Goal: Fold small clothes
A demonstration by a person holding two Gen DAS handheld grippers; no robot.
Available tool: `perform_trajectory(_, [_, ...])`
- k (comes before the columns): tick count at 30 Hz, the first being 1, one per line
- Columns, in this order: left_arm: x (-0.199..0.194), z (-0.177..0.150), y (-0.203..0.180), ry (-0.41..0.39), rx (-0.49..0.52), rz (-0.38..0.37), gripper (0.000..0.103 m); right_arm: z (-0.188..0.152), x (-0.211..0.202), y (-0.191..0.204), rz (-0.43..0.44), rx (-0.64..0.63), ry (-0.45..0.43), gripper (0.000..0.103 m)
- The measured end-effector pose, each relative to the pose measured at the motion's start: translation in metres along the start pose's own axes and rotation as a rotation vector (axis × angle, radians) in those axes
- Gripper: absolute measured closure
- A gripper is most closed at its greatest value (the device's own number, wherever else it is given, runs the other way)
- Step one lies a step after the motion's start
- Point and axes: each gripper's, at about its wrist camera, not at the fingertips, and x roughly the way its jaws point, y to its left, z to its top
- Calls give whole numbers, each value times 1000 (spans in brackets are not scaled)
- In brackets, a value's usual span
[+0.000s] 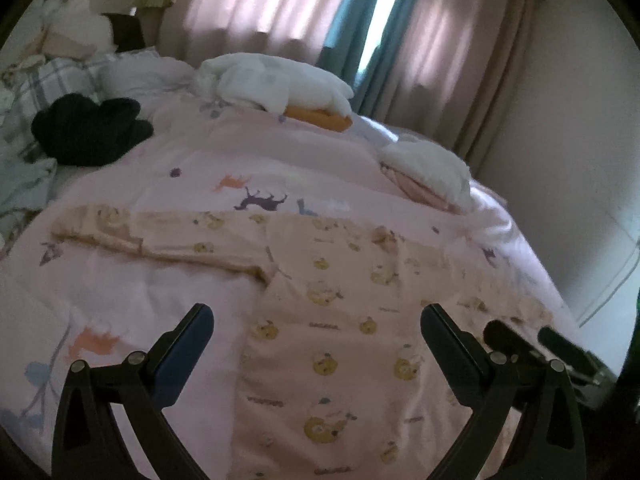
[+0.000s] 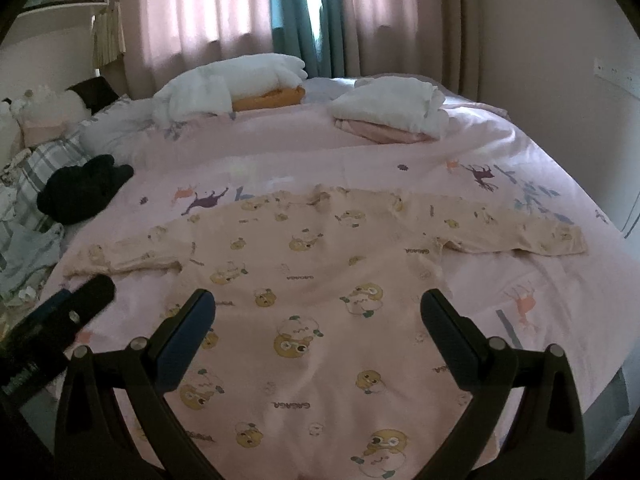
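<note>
A small pale pink long-sleeved top with a yellow cartoon print (image 2: 320, 264) lies flat on the pink bedspread (image 2: 360, 152), both sleeves spread out sideways. It also shows in the left wrist view (image 1: 340, 300). My left gripper (image 1: 316, 324) is open and empty above the top's left part near its hem. My right gripper (image 2: 318, 310) is open and empty above the top's lower middle. The right gripper shows at the right edge of the left wrist view (image 1: 536, 344), and the left gripper at the left edge of the right wrist view (image 2: 72, 304).
Two stacks of folded clothes lie at the far side of the bed: white over orange (image 2: 240, 84) and white over pink (image 2: 392, 108). A black garment (image 2: 80, 188) lies at the left by plaid bedding (image 2: 44, 168). Curtains (image 2: 224, 12) hang behind. A wall is at the right.
</note>
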Motion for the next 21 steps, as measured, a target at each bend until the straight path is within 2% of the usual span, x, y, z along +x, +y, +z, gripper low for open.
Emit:
perform_trajectory(4, [5,-2,-8,26,59,48,1,0,1,-1,-57,5,-8,0])
perform_trajectory(10, [1,-1,-14,41,52,-35,1,-2,0,-7,-62,9,8,0])
perform_trajectory(14, [1,-5,-24,62,97,-10,1,-2,-3,-8,-92,9,-7,0])
perform_trajectory(17, [-4,-8,-21,24,81,34,1,-2,-3,-10,-76,19,-2,0])
perform_trajectory(21, [-9,-5,-15,-3,38,-2,1,-2,-2,-9,-68,24,-3,0])
